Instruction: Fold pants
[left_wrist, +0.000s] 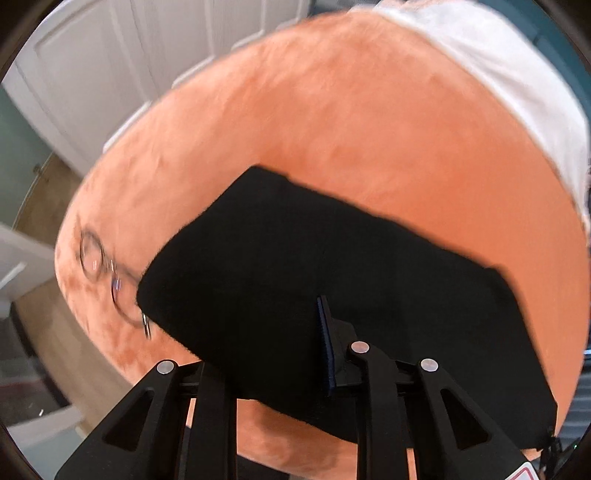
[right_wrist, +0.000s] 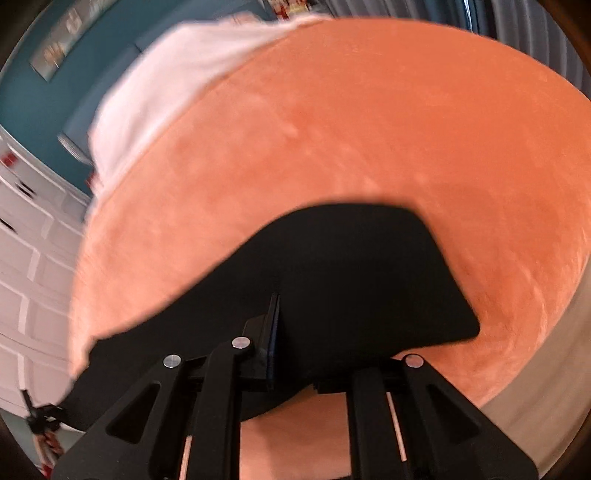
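- Orange plush bedding (left_wrist: 332, 122) spreads beneath both my claws.
- My left claw (left_wrist: 273, 339) tilts down, spread wide over the black pants (left_wrist: 295, 266).
- My right claw (right_wrist: 328, 332) likewise, spread over the pants just ahead.
- Eyeglasses (left_wrist: 110, 273) lie left of them.

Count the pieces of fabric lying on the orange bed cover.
2: black folded pants near the hand-held grippers, and a white cloth at the orange plush bed cover's far edge. Others may lie outside view.

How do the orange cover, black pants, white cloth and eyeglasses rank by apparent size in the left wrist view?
1. orange cover
2. black pants, nearer the camera
3. white cloth, partly cut off
4. eyeglasses
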